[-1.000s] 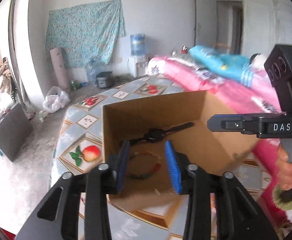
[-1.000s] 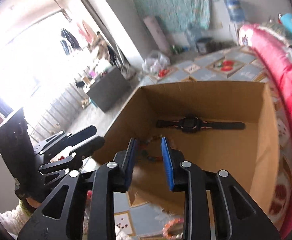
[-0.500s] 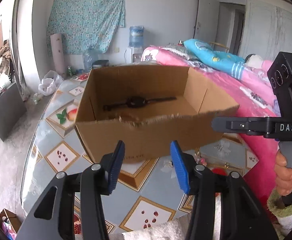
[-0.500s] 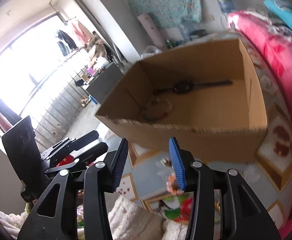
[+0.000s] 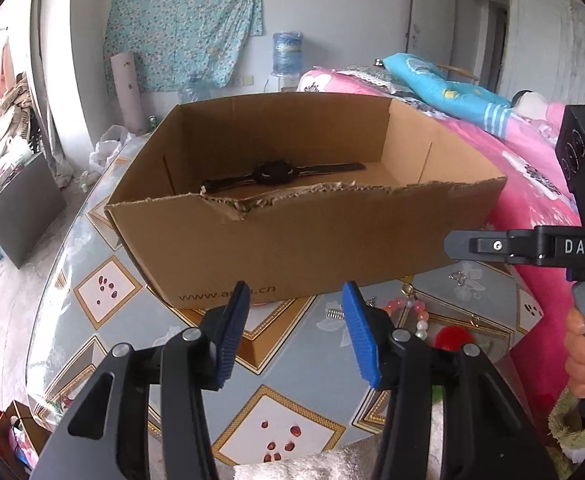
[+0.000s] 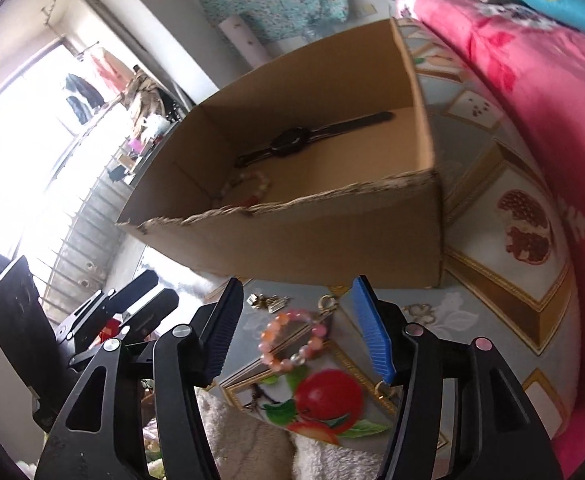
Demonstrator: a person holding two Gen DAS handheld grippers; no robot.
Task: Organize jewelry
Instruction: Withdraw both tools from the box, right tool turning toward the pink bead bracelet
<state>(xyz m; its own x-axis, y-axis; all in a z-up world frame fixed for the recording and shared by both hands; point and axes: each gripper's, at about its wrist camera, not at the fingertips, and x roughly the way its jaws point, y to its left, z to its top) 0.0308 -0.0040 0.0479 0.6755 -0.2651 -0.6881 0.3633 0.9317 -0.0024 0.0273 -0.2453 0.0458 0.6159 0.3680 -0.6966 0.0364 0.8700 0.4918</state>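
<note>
A cardboard box (image 5: 312, 240) (image 6: 332, 248) stands on the tiled table. Inside it lie a black watch (image 5: 276, 172) (image 6: 296, 140) and a pale bead bracelet (image 6: 248, 186). A pink bead bracelet (image 6: 292, 340) (image 5: 410, 312) lies on the table in front of the box, with small metal trinkets (image 6: 268, 301) beside it. My right gripper (image 6: 296, 328) hovers over that bracelet, its jaws opening, nothing pressed between the pads. My left gripper (image 5: 294, 332) stands open and empty just short of the box's front wall. The right gripper's body (image 5: 532, 244) shows at the right in the left wrist view.
The table (image 5: 104, 288) has a patterned fruit-tile cloth. A pink bedcover (image 5: 524, 184) (image 6: 532, 80) runs along the right side. White fluffy cloth (image 6: 252, 440) lies at the near edge. A water dispenser (image 5: 286, 54) stands by the far wall.
Both grippers pulled back out of the box and sank toward the table in front of it. The right jaws widened; the pale bracelet stayed in the box.
</note>
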